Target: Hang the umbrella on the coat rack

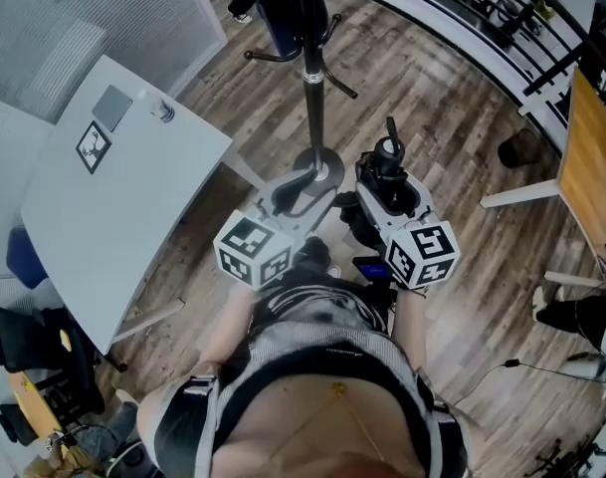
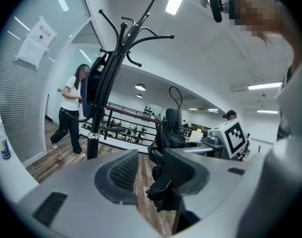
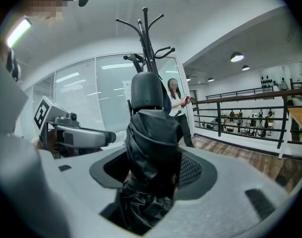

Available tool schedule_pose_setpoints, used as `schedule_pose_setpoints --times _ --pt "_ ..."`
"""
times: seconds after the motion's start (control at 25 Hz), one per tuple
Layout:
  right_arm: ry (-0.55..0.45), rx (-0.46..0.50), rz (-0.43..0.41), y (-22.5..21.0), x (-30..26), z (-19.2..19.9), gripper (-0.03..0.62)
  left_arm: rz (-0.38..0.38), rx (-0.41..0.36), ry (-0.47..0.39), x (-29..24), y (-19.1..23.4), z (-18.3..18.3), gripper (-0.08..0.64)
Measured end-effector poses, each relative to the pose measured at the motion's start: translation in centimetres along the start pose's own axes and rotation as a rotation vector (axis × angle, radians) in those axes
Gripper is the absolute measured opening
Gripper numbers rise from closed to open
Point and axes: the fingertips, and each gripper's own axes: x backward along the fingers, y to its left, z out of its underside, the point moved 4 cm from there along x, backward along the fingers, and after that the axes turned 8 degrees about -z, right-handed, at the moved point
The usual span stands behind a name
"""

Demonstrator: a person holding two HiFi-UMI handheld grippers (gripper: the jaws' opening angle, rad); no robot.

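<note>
The right gripper (image 3: 153, 168) is clamping the black folded fabric umbrella (image 3: 151, 128), which is standing upright, handle topmost; the left gripper (image 2: 153, 175) is gaping partway, gripping nothing.

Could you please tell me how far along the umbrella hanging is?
Done: the folded umbrella is picked up, clamped in the right gripper. In hand: it is held upright in front of the coat rack, not touching it; the left gripper is open, gripping nothing. Left: hang it on one of the rack's hooks.
</note>
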Motion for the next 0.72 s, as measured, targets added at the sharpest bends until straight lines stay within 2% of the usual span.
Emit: schedule_pose_setpoints --times 0.72 --pt "0.041 -0.028 0.008 -3.4 -2.4 0.7 0.256 -0.002 0.021 -0.008 -3.3 2.1 -1.2 0.152"
